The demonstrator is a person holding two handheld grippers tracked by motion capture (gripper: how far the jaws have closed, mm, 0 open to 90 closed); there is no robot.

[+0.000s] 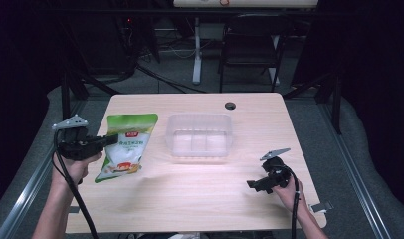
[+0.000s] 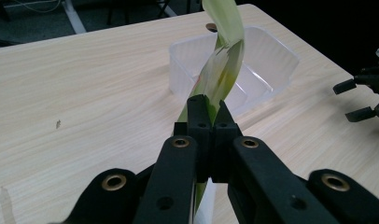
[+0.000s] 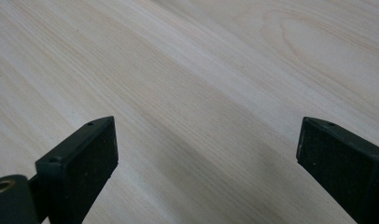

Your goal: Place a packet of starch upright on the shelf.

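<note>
Dark room, with a chair and cables on the floor behind a pale wood table (image 1: 269,124) under direct light. At the left of the high view, the left gripper (image 1: 109,140) has its fingers (image 2: 199,116) closed on the edge of a green and white pouch (image 1: 126,145), pinching thin film only. The pouch sits over the left part of the table, just left of the clear plastic tub (image 1: 199,135) and apart from it; whether its lower end rests on the wood cannot be told. Its long axis runs from the green top end, pointing away from the person, down to the lower end tilted toward the near left. In the left gripper view it twists upward edge-on in front of the tub. Risks, as judged: the film may slide out of so narrow a pinch; the loose contents may shift and swing the pouch; the hanging end may catch the tub's rim if carried across low. At the right, the right gripper (image 1: 256,184) rests near the table's near edge, fingers (image 3: 80,161) spread apart with nothing between them, well apart from the pouch.
</note>
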